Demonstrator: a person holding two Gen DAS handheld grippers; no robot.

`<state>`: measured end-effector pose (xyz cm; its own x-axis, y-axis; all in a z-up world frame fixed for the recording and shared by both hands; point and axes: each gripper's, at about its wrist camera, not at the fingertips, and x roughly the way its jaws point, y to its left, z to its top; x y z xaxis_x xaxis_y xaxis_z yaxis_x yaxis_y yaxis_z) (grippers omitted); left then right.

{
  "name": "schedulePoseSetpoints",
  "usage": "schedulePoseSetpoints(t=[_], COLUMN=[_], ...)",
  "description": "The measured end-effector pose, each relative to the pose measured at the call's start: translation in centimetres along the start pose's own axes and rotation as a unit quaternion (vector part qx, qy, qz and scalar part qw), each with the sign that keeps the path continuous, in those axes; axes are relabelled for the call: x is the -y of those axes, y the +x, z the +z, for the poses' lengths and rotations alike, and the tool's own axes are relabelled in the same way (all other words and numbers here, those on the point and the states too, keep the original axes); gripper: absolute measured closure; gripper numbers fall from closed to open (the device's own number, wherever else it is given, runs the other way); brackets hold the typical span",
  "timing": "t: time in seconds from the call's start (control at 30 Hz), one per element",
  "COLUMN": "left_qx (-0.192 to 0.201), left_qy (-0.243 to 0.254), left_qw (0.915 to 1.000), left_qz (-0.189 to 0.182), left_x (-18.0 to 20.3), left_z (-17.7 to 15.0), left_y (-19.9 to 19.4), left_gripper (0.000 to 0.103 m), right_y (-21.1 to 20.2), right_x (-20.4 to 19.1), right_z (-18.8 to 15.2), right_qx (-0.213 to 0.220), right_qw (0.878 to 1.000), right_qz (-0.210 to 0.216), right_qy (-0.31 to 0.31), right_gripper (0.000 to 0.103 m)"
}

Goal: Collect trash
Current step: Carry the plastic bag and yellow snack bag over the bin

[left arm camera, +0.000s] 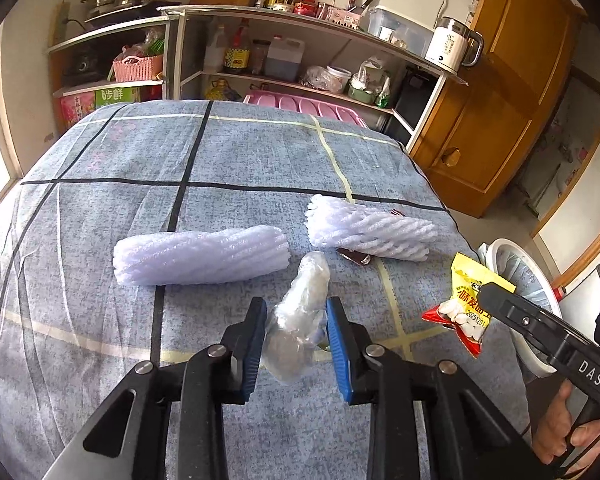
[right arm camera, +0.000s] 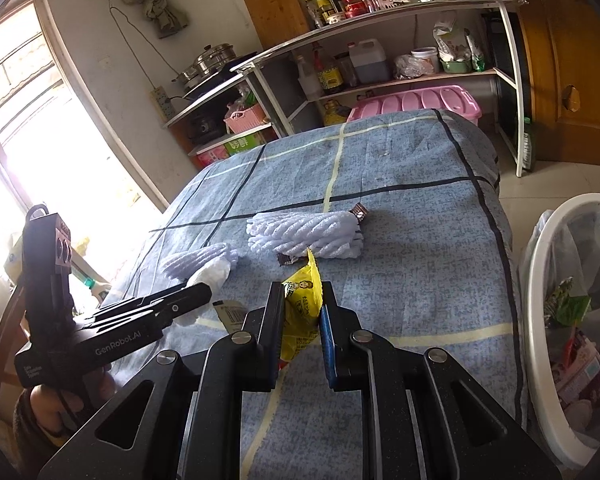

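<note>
Clamped between our left claw, crumpled clear plastic wrap is yielding softly above the counter, while we are gripping the light, slippery yellow snack packet mid-body in our right claw, near the bin.

My left gripper fills the lower middle of its own view, its blue-padded fingers pressed in on a clear plastic wad held between them. Seen from the right wrist view, that same left gripper reaches in from the lower left of the frame, my left hand wrapped around its grip. My right gripper sits at the bottom centre of its own view, jaws clamped on a yellow snack packet. In the left wrist view it enters from the lower right, with my right hand on its trigger.
</note>
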<state>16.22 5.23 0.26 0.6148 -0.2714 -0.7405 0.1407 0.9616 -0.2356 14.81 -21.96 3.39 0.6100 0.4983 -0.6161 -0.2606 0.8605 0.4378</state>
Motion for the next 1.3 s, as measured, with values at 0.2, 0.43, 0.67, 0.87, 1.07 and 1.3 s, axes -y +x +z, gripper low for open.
schedulePoseSetpoints(t=[0.2, 0.43, 0.67, 0.87, 1.07, 1.3], left_qx=[0.016, 0.03, 0.037, 0.033, 0.024, 0.016], left_qy=[0.004, 0.027, 0.056, 0.076, 0.099, 0.126], left_qw=[0.9998, 0.9986, 0.9961, 0.9929, 0.9885, 0.9816], left_qz=[-0.008, -0.033, -0.058, -0.085, -0.112, -0.143], left_x=[0.8, 3.9, 7.8, 11.3, 14.9, 19.2], left_z=[0.2, 0.3, 0.2, 0.1, -0.1, -0.3], left_y=[-1.8, -3.2, -3.7, -3.0, -1.9, -1.0], left_gripper=[0.072, 0.072, 0.072, 0.072, 0.072, 0.072], right_y=[-1.0, -3.3, -6.3, -8.5, -10.7, -13.3], right_x=[0.2, 1.1, 3.5, 5.7, 7.8, 10.3], right_z=[-0.2, -0.3, -0.2, -0.1, -0.2, -0.8], right_qx=[0.01, 0.027, 0.052, 0.067, 0.078, 0.092], right_qw=[1.0, 0.999, 0.997, 0.995, 0.992, 0.987], right_qz=[0.0, -0.022, -0.045, -0.064, -0.082, -0.11], right_qy=[0.002, 0.007, 0.03, 0.047, 0.062, 0.076], right_gripper=[0.086, 0.086, 0.086, 0.086, 0.086, 0.086])
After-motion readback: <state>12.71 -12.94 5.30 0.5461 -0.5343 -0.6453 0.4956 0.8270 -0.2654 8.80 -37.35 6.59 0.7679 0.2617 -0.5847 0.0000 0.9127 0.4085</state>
